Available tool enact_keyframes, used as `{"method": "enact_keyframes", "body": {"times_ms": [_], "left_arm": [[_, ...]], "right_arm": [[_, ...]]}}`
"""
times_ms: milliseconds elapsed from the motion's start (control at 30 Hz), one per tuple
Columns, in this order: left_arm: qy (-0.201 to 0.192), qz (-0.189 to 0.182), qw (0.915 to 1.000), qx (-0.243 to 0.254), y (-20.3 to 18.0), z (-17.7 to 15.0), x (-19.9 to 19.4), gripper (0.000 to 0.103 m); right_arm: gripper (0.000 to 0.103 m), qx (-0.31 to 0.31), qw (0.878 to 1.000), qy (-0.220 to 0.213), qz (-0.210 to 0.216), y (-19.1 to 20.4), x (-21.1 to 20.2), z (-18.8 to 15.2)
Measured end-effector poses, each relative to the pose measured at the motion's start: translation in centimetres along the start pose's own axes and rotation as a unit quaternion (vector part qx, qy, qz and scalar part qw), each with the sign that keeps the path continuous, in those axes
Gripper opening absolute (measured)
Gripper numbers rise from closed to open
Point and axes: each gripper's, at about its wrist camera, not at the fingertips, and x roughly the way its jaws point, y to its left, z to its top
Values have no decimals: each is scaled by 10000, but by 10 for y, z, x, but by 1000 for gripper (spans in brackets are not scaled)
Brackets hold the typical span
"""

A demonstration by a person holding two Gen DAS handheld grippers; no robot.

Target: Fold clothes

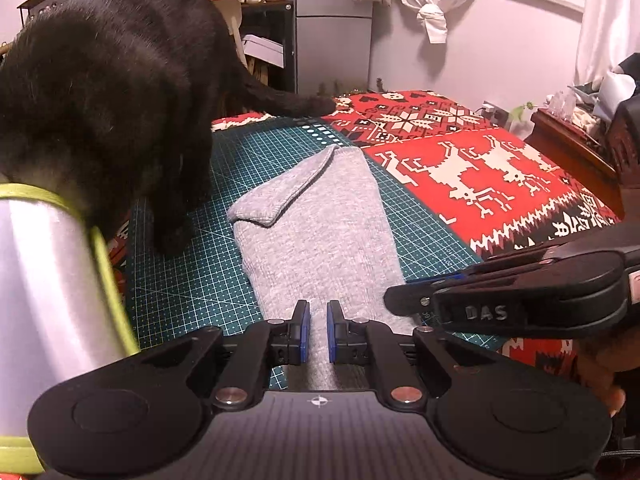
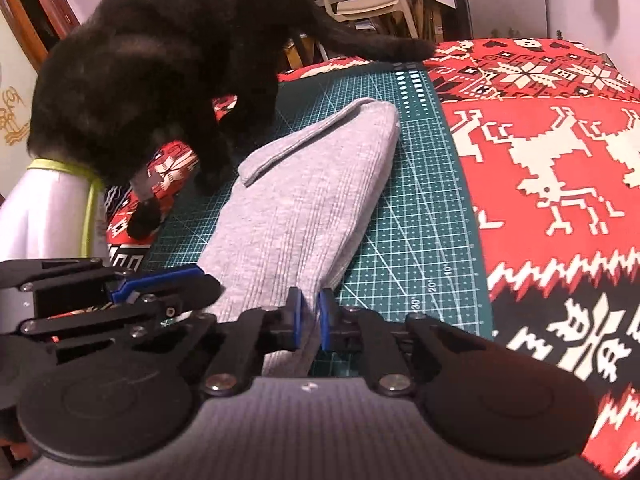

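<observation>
Grey knit garment (image 1: 316,216): lies lengthwise on the green cutting mat (image 1: 188,280), already narrowed into a long strip, one sleeve or flap turned over its far end. Near hem sits at both grippers.

Left gripper (image 1: 318,334): low over the near hem, blue pads (image 1: 305,334) drawn close with grey cloth running up between them. Appears clenched on the hem, though a slim gap shows and the pinch itself is hard to confirm.

Right gripper (image 2: 309,318): just beside the left one, at the garment's near right corner; pads likewise close with fabric between, seemingly gripping the edge.

Black cat (image 1: 104,92): standing ahead and to the left of both grippers, front paws on the mat close against the garment's left edge, tail (image 2: 376,44) trailing over the red patterned blanket (image 2: 560,152).

Risks: lifting the hem forward for the next fold may swing cloth into the cat, or a paw on the fabric may pin it and skew the fold. A weak pinch on either side would drop one corner and leave the fold crooked.
</observation>
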Motion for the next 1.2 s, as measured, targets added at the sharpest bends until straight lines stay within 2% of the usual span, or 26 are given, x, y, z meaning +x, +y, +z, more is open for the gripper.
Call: {"method": "enact_keyframes", "body": {"times_ms": [233, 367, 467, 567, 667, 733, 933, 1067, 1200], "left_arm": [[172, -438, 9986, -227, 0, -3, -8, 9], [207, -585, 9978, -221, -1, -6, -12, 9], [129, -758, 9968, -210, -2, -6, -18, 8], [147, -999, 9945, -271, -2, -6, -18, 6], [273, -996, 9946, -126, -7, -10, -13, 4], [350, -997, 9944, -44, -9, -12, -11, 2], [473, -974, 9940, 178, -12, -17, -14, 2], [520, -1109, 9924, 71, -9, -20, -19, 2], [783, -1083, 9910, -14, -7, -27, -12, 2]], "right_arm": [[10, -42, 9999, 143, -2, -14, -21, -5], [12, -28, 10000, 46, -45, -19, -29, -11], [12, -348, 9991, -196, -175, -8, -40, -8], [12, -908, 9954, -310, -24, 13, -45, -8], [12, -1260, 9919, -142, 125, 29, -36, -13], [10, -1319, 9912, 84, 51, 33, -25, -20], [10, -1329, 9908, 255, 25, 29, -25, -26], [11, -1248, 9918, 254, 94, 29, -33, -27], [10, -1254, 9914, 377, 32, 22, -29, -32]]}}
